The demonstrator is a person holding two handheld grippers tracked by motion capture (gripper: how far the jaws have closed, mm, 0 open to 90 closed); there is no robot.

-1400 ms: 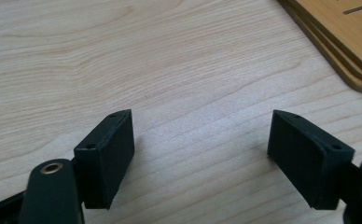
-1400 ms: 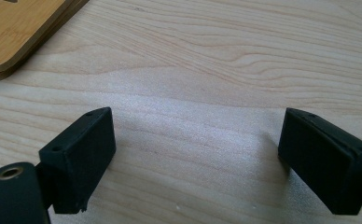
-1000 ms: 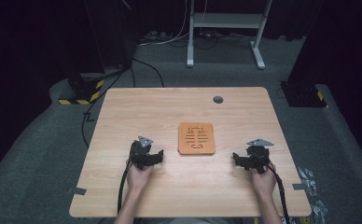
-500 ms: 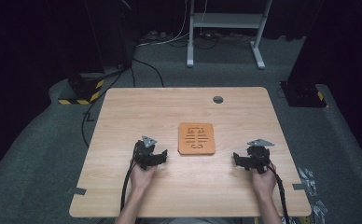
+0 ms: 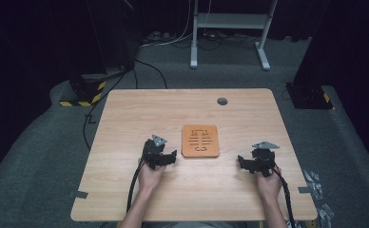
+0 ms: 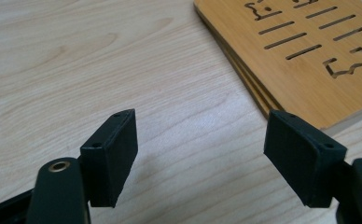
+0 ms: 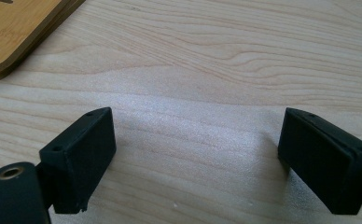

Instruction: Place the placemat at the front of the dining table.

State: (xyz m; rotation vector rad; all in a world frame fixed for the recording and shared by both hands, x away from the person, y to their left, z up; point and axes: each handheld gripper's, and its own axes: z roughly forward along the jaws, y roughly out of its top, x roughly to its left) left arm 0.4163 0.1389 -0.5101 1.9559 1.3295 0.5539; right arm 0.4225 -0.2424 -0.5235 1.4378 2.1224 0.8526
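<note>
A pale wooden worktop [image 5: 125, 114] stands on grey carpet. The left gripper [image 5: 166, 158] lies low just left of the slotted bamboo board [image 5: 200, 140], jaws spread wide, holding nothing. The right gripper [image 5: 247, 162] sits well right of the board, jaws equally wide and empty. Bare wood surrounds both.

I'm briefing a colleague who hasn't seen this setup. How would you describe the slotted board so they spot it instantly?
Look at the light wooden table; near its middle, between the left gripper and right gripper, lies a flat, roughly square board. It is darker and more orange than the tabletop, has rounded corners, and is pierced by thin slots and cut-out shapes.
</note>
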